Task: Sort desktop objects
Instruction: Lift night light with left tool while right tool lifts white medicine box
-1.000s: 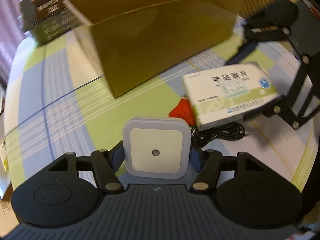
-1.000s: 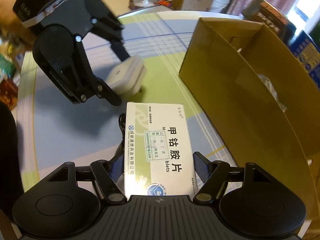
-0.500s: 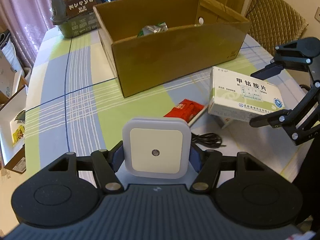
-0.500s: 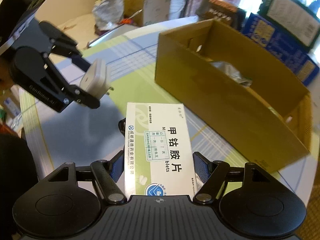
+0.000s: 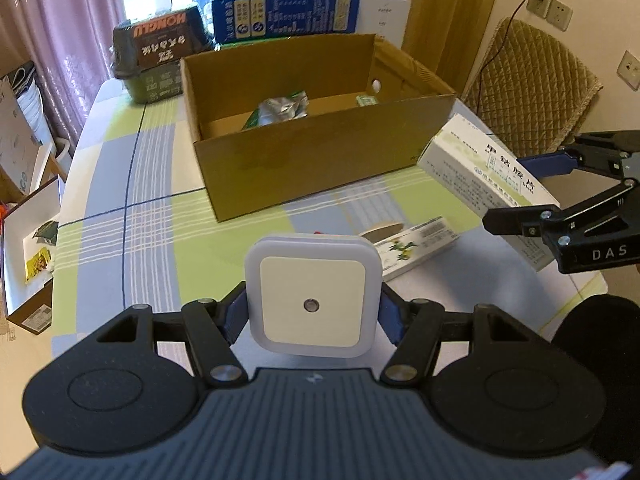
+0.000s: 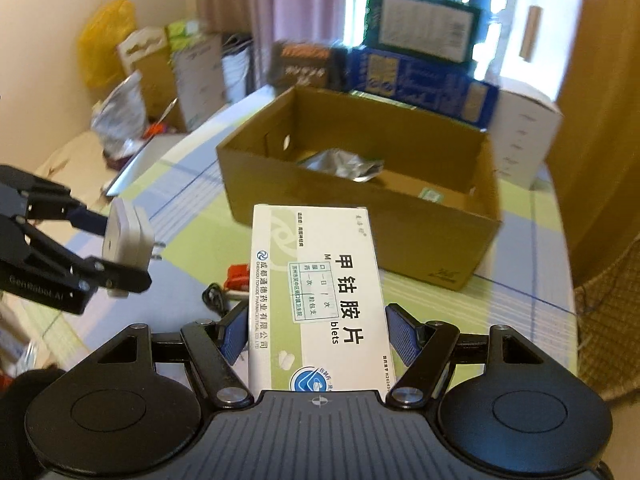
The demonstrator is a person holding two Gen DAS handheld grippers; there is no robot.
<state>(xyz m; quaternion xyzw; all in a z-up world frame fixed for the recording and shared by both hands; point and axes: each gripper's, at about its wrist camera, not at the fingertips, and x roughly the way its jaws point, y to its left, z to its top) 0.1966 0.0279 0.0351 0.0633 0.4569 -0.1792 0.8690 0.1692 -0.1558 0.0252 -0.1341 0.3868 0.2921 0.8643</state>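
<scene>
While both my tools are hanging above the checked tabletop (image 5: 132, 184) before the open cardboard box (image 5: 320, 160), my left fingers (image 5: 234, 314) are pinching a white square night light (image 5: 313, 300). My right fingers (image 6: 402, 336) are clamping a white-and-green medicine box (image 6: 318, 300) reading "甲钴胺片". A dark carton (image 5: 160, 46) behind the cardboard box is showing "HONGLU" upside down.

Square white plastic plug-in night light (image 5: 312, 300) with a small round sensor, held upright above the table's near edge, white-and-green cardboard medicine box (image 6: 318, 300) held above the table's right edge, open brown cardboard box (image 5: 316, 152) at the table's middle holding a silver foil packet (image 5: 282, 108), slim white-green carton (image 5: 412, 246) flat on the table near the right edge, red packet (image 6: 239, 275) and black cable (image 6: 214, 298) just beside it.
</scene>
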